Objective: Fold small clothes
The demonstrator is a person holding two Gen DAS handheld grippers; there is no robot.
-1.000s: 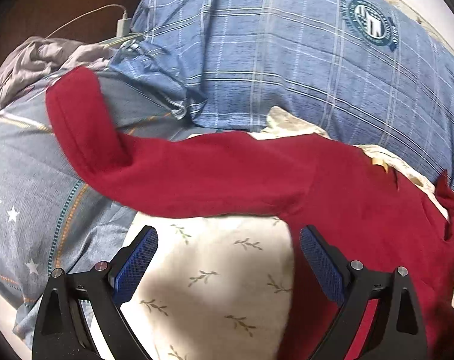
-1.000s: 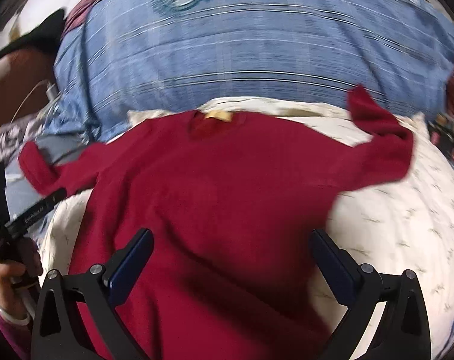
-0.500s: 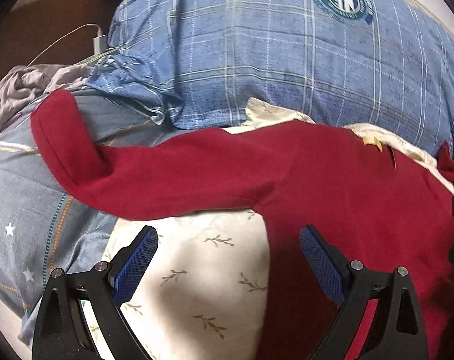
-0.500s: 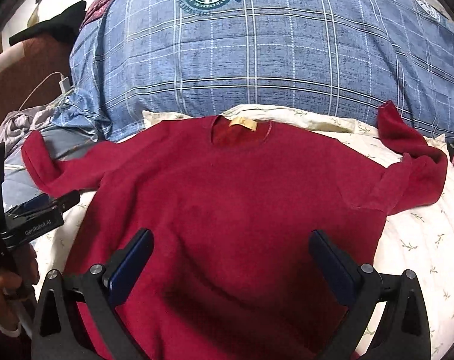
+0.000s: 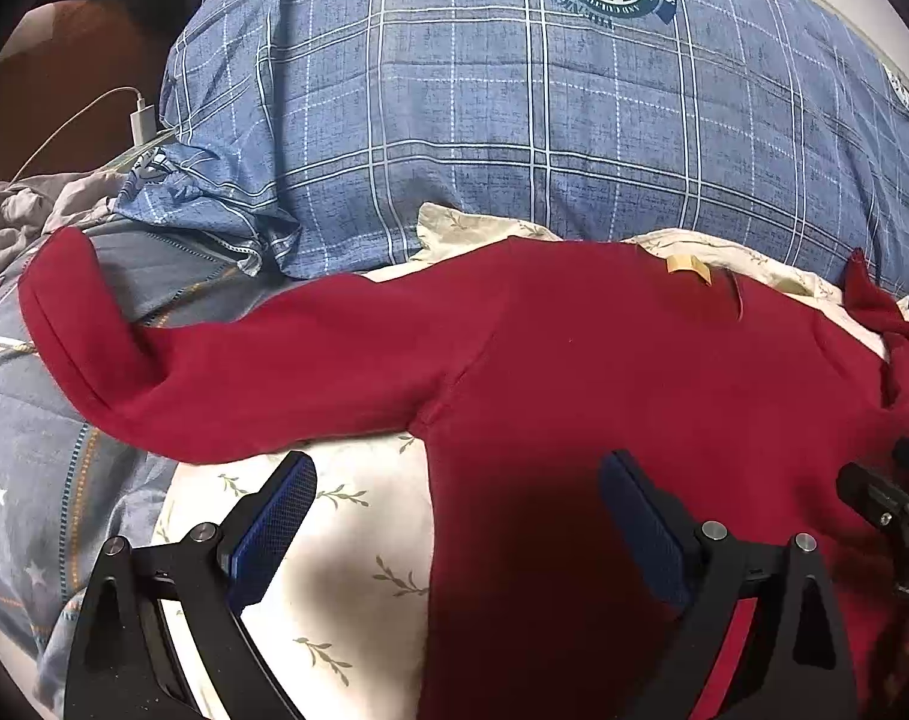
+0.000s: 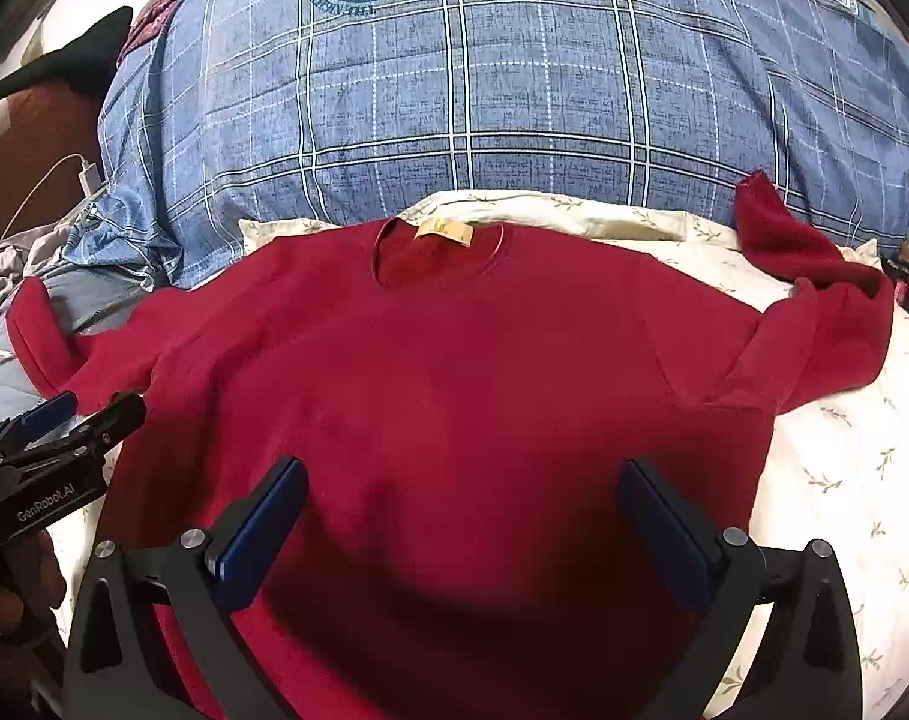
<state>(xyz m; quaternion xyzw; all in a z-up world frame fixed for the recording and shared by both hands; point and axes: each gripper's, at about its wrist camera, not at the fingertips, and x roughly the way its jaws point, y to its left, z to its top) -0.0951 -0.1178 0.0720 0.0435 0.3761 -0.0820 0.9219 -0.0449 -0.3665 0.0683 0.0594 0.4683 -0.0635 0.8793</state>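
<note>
While both of my tools hang just above the bed, my right gripper (image 6: 460,516) has its blue-padded fingers spread wide with nothing between them, poised over the lower body of the red sweater (image 6: 454,396), and my left gripper (image 5: 454,516) is spread just as wide, one finger over the cream leaf-print sheet (image 5: 346,546) and the other over the sweater's side below the armpit; neither one touches the cloth as far as I can tell. Seen from my right tool, the left gripper's tips sit near the sweater's left edge, with my hand (image 6: 10,594) behind them. Beyond my fingers the sweater lies spread front-up on the sheet, its neck opening and tan label (image 6: 443,232) at the far end. Its left sleeve (image 5: 226,372) runs out sideways off the sheet onto a grey star-print cover (image 5: 28,468), cuff turned up, and its right sleeve (image 6: 814,312) is doubled back on itself, the cuff pointing up. Farther still rises a blue plaid duvet (image 6: 514,90) with a round crest, and at far left a white charger plug and cable (image 5: 141,120) lies by crumpled grey cloth (image 5: 16,222)
</note>
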